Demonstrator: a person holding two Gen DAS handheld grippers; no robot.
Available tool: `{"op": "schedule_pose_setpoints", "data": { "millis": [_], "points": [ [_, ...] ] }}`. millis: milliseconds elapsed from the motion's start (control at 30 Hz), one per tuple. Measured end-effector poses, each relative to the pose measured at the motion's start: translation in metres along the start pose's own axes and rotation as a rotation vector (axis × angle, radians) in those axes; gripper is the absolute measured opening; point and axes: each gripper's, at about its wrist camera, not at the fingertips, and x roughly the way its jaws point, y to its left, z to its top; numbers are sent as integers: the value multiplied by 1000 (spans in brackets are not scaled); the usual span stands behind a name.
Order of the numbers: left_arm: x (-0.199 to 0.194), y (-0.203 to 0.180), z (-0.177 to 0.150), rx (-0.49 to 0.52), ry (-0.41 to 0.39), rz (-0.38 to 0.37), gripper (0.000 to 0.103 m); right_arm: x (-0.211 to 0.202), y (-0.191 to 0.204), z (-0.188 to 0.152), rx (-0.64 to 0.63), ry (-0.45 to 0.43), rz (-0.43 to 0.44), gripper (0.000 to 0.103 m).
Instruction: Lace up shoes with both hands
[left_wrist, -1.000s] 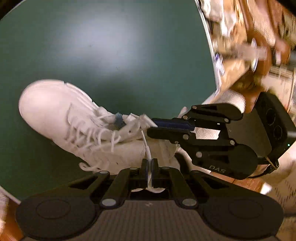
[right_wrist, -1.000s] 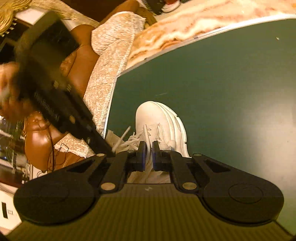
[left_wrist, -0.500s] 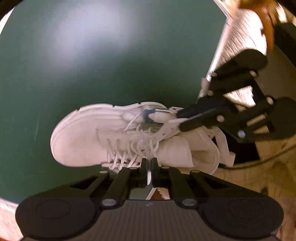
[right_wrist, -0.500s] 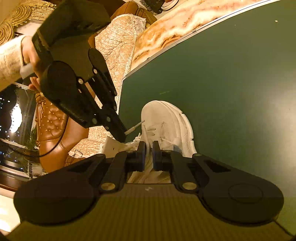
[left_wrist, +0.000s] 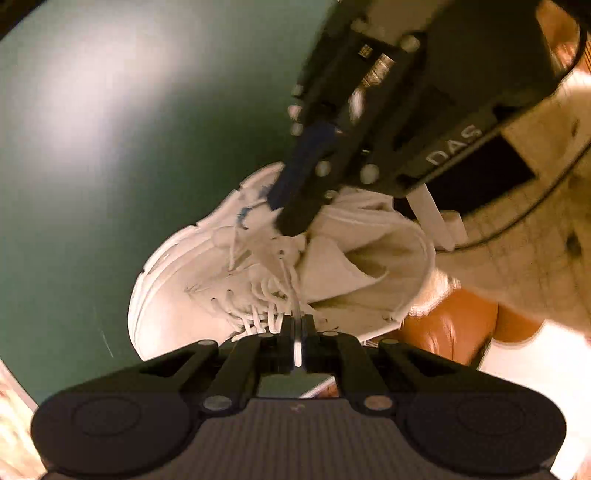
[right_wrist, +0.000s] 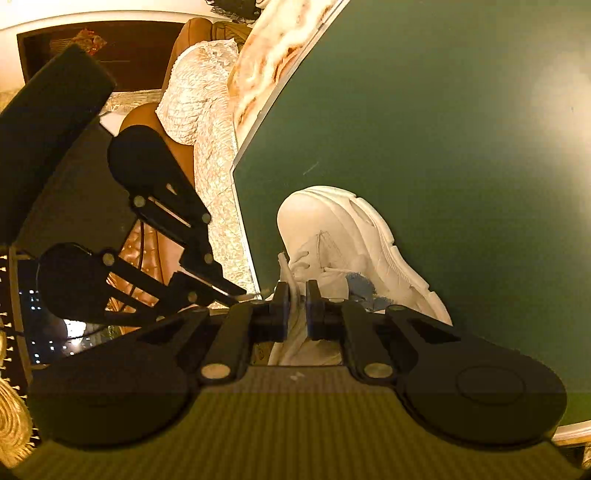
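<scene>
Where laces cross, one white shoe (left_wrist: 192, 295) — two grippers, left gripper (left_wrist: 297, 332), right gripper (right_wrist: 296, 295).

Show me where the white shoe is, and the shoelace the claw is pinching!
white shoe (right_wrist: 332, 221): right wrist view, on its toe.
shoelace (left_wrist: 297, 345): left wrist view, on the bit pinched between the left claw's fingers.
</scene>
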Motion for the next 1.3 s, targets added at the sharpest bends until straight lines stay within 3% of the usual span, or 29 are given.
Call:
{"op": "schedule_pose_setpoints", "data": {
  "millis": [133,300,500,633,767,833,1067,1200,1300],
  "points": [
    [13,13,19,41,108,-82,2,2,-2,-1,14,1,8,12],
    [23,31,37,-14,144,-178,2,3,-6,-3,30,-5,24,12],
    [17,55,17,-219,104,-228,2,4,-11,-4,37,-15,39,12],
    [14,58,4,-286,68,-234,2,5,-11,-4,36,-10,41,12],
    [11,59,2,-303,60,-239,2,7,-10,-4,31,-2,41,12],
    [11,60,4,-305,55,-241,2,10,-11,-37,63,-49,47,12],
    [8,65,-1,-348,27,-254,2,3,-8,-35,37,-45,46,12],
    [3,64,-6,-388,-11,-238,3,2,0,-34,-48,-40,63,12],
    [5,59,-11,-416,-94,-211,3,0,8,-32,-152,-23,68,13]
  ]
}}
